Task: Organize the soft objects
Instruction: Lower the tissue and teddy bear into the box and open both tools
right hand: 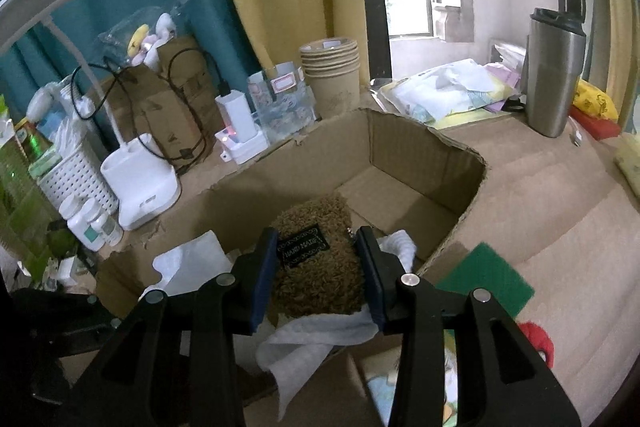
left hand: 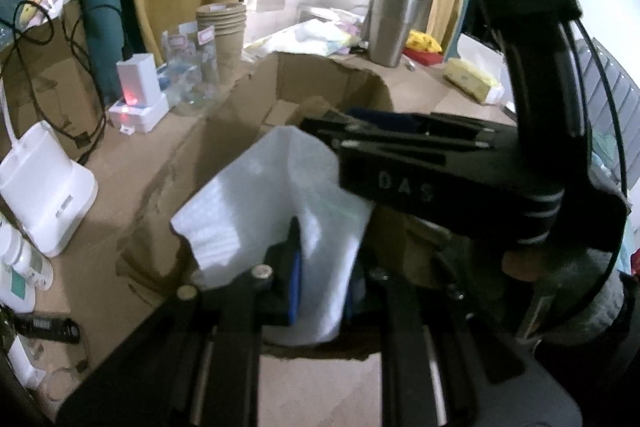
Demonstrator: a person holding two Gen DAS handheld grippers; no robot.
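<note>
Holding a brown plush pouch (right hand: 316, 263) (tagged "HAND MADE") between its blue pads, the right gripper (right hand: 318, 275) hovers over the near end of the cardboard box (right hand: 400, 143), above white foam sheets (right hand: 316, 339). The left gripper (left hand: 320, 291) pinches one white foam sheet (left hand: 276, 195) at the box's near-left edge. Judging by this, placing is underway; next, lower and let go inside, leaving the green pad (right hand: 486, 277) at right for later.

A cluttered cardboard-covered tabletop by curtains.
A steel travel mug (right hand: 554, 75) stands right; stacked paper cups (right hand: 331, 73), a white charger (right hand: 237, 121) and a lamp base (right hand: 138, 183) sit left.
</note>
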